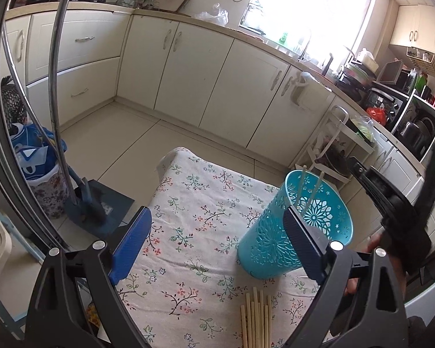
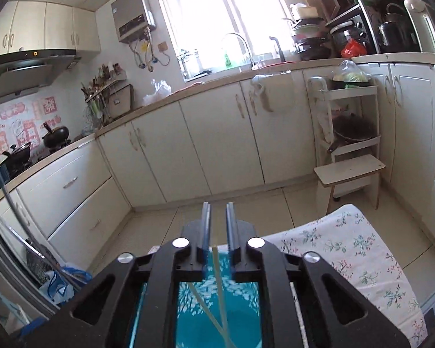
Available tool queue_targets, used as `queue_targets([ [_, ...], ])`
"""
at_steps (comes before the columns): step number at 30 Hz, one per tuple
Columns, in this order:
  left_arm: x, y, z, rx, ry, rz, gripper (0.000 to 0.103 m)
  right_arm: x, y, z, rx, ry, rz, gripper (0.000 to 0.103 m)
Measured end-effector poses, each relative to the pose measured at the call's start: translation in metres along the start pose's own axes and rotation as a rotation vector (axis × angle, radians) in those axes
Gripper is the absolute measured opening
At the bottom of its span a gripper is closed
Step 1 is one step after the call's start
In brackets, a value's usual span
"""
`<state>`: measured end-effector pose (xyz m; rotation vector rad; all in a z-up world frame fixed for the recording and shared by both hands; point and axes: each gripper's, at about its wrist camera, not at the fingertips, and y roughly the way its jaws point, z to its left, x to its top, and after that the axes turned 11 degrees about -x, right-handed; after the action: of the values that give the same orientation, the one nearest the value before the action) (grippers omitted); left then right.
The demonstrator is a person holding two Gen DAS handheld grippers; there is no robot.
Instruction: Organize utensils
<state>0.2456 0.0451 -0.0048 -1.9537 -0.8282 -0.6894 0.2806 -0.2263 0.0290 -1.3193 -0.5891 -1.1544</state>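
A: Item one, nearest us in the left wrist view: a bundle of wooden chopsticks (image 1: pixel 256 319) lying flat on the floral desk (image 1: pixel 194 203), ends toward the camera. We count them as still to be sorted.

B: Item two: the left tool (image 1: pixel 217 246), jaws spread wide, nothing between them. It hangs over the cloth, with the bundle just below it and the holder beside its right finger.

A: Item three: the teal cut-out holder (image 1: pixel 295 226), standing on the desk just past the bundle. Two chopsticks in the holder (image 1: pixel 303 185) lean upright inside it, tips above the rim.

B: Item four: the right tool (image 2: pixel 217 226), directly above the holder's mouth. Its jaws stand a narrow gap apart; we see no stick pinched between them, and the two sticks sit loose in the teal below. We log it as released, not gripping.

A: Step in hand, as we judge it: a drop into the holder just completed, the right tool clearing the rim.

B: Next move, in our reading: one tool goes to the bundle, singles out a stick or pair without scattering the rest, closes on it, and brings it upright over the opening.

A: Beyond: cream cabinets (image 1: pixel 188 66), far off.
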Motion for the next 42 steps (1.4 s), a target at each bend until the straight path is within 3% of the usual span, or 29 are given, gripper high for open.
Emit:
queue_targets([
  [6, -0.001, 0.001, 0.01, 0.036, -0.017, 0.013, 0.089, -0.024, -0.08, -0.018, 0.083, -0.029, -0.022, 0.023],
  [9, -0.004, 0.002, 0.011, 0.049, -0.01, 0.028, 0.089, -0.076, -0.101, -0.031, 0.076, -0.118, 0.119, 0.023],
  [13, -0.017, 0.0, 0.005, 0.061, 0.027, 0.053, 0.09, -0.146, -0.08, -0.04, 0.063, -0.21, 0.375, 0.013],
  [15, -0.029, 0.0, 0.003, 0.067, 0.047, 0.08, 0.091, -0.163, -0.07, -0.038, 0.059, -0.231, 0.412, 0.011],
  [23, -0.07, 0.008, 0.008, 0.099, 0.066, 0.202, 0.091, -0.187, -0.036, -0.018, 0.044, -0.27, 0.495, 0.011],
  [29, -0.092, 0.031, -0.003, 0.134, 0.164, 0.316, 0.091, -0.189, -0.035, -0.016, 0.007, -0.327, 0.479, 0.008],
  [34, -0.119, 0.053, -0.018, 0.13, 0.263, 0.436, 0.091, -0.189, -0.043, -0.027, 0.0, -0.358, 0.479, 0.007],
  [42, -0.138, 0.069, -0.021, 0.158, 0.291, 0.492, 0.091, -0.187, -0.064, -0.077, 0.002, -0.26, 0.484, 0.007],
])
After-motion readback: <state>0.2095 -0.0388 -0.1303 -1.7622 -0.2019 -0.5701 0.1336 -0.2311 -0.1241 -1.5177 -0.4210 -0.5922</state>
